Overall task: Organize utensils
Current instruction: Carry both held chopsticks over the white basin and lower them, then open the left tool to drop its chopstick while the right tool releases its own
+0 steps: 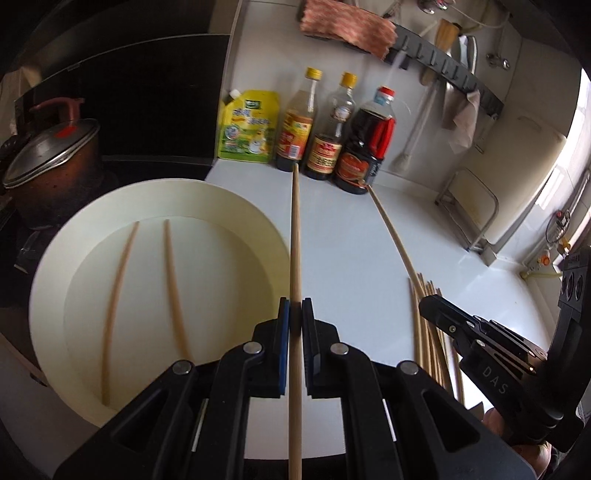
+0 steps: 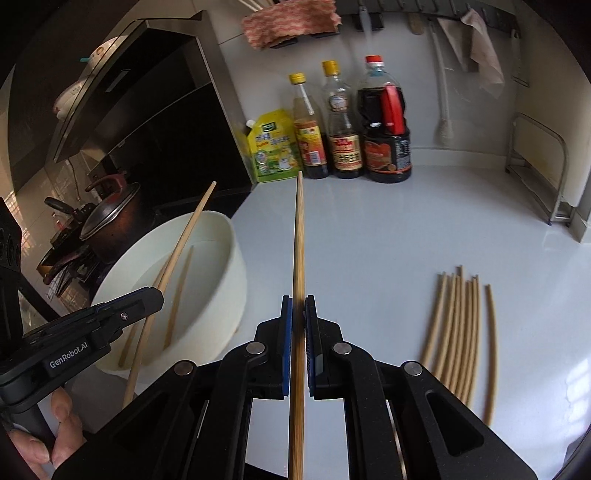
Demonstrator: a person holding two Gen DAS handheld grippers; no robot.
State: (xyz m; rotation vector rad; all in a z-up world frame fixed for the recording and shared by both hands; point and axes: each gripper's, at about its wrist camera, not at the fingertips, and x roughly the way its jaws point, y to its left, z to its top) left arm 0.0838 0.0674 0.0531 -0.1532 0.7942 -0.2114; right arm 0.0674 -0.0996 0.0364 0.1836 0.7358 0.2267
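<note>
My left gripper [image 1: 295,308] is shut on a wooden chopstick [image 1: 294,236] that points forward, just right of a white round basin [image 1: 258,221]. Two chopsticks [image 1: 173,280] lie in the basin. My right gripper [image 2: 298,306] is shut on another chopstick [image 2: 298,236], held above the white counter. In the left wrist view the right gripper [image 1: 428,306] shows at the lower right with its chopstick [image 1: 391,232]. In the right wrist view the left gripper [image 2: 155,295] shows at the lower left with its chopstick [image 2: 181,251] over the basin [image 2: 236,266]. A bundle of several chopsticks [image 2: 458,325] lies on the counter to the right.
Three sauce bottles [image 2: 347,122] and a yellow pouch [image 2: 271,147] stand against the back wall. A pot with a lid [image 2: 110,218] sits on the stove at left. A metal rack [image 2: 539,177] stands at the right. A cloth [image 2: 291,22] hangs on the wall rail.
</note>
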